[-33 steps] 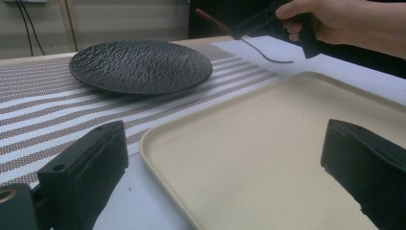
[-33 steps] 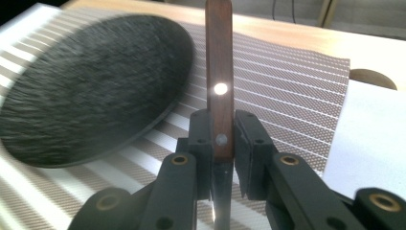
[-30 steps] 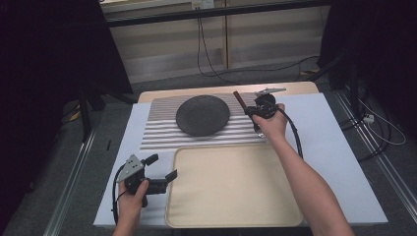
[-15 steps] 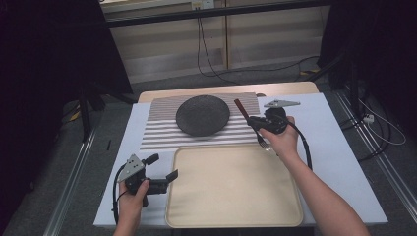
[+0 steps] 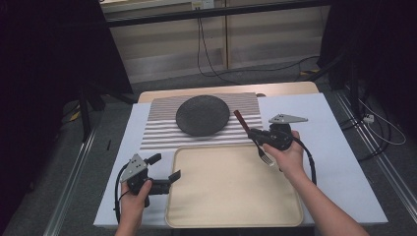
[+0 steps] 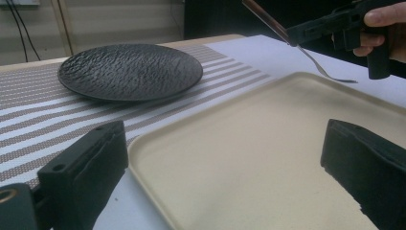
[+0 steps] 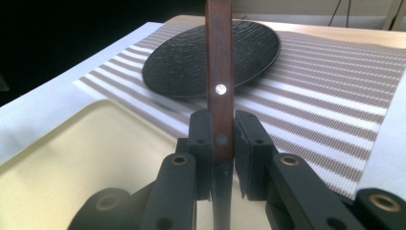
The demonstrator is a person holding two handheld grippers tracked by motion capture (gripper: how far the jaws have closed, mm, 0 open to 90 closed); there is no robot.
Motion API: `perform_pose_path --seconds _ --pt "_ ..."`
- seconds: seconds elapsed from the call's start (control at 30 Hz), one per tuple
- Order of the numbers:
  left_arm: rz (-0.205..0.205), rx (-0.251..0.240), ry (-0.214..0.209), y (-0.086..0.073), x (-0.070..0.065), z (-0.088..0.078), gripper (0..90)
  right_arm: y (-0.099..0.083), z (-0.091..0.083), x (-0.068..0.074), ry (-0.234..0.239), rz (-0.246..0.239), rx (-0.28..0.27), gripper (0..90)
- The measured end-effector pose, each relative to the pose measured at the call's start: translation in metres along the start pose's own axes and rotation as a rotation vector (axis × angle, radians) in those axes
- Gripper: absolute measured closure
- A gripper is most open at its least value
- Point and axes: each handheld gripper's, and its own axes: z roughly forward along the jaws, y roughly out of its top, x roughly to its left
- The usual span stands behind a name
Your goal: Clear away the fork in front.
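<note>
A fork [image 5: 264, 156] with a dark wooden handle [image 7: 219, 72] is clamped in my right gripper [image 5: 253, 133], which is shut on the handle. It hangs above the far right edge of the beige tray [image 5: 231, 196], handle slanting up toward the black plate [image 5: 202, 115], tines [image 6: 330, 74] pointing down over the tray's rim. From the right gripper view the handle stands upright between the pads [image 7: 201, 139]. My left gripper [image 5: 165, 167] rests at the tray's left edge, open with nothing between its fingers [image 6: 86, 163]. The plate [image 6: 129, 72] sits on a striped placemat [image 5: 157, 135].
A white sheet [image 5: 339, 162] covers the table under the tray and placemat. A grey three-cornered plate [image 5: 286, 118] tops the right gripper, and its cable [image 5: 311, 162] trails along the forearm. Cables lie on the floor beyond the table.
My right gripper has carried the fork from beside the plate's far right toward the near side, to the tray's far right edge. The left gripper has stayed put.
</note>
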Motion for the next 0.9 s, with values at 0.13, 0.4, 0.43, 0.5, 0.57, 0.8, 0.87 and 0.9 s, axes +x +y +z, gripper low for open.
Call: perform_pose_path --seconds 0.13,0.4,0.43,0.5,0.57,0.8,0.87,0.9 --pt "0.001 0.006 -0.011 0.003 -0.003 0.002 2.5 -0.007 -0.007 0.007 0.017 0.005 -0.010 79.1" --pt "0.013 0.001 -0.026 0.010 -0.012 0.006 2.4 -0.020 -0.017 0.019 0.052 -0.009 -0.014 79.1" --pt "0.013 0.003 -0.030 0.011 -0.013 0.006 2.4 -0.021 -0.019 0.020 0.057 -0.009 -0.013 79.1" --pt "0.015 0.003 -0.034 0.013 -0.015 0.008 2.3 -0.022 -0.021 0.023 0.069 -0.013 -0.023 79.1" --pt "0.012 0.008 -0.043 0.016 -0.018 0.010 2.3 -0.023 -0.024 0.026 0.076 -0.017 -0.022 79.1" --pt "0.029 0.027 -0.060 0.024 -0.028 0.023 2.3 -0.029 -0.028 0.037 0.109 -0.030 -0.032 79.0" --pt "0.028 0.030 -0.066 0.026 -0.030 0.025 2.3 -0.030 -0.029 0.039 0.110 -0.036 -0.028 79.0" --pt "0.027 0.029 -0.077 0.027 -0.031 0.027 2.3 -0.031 -0.029 0.040 0.111 -0.034 -0.035 79.1"
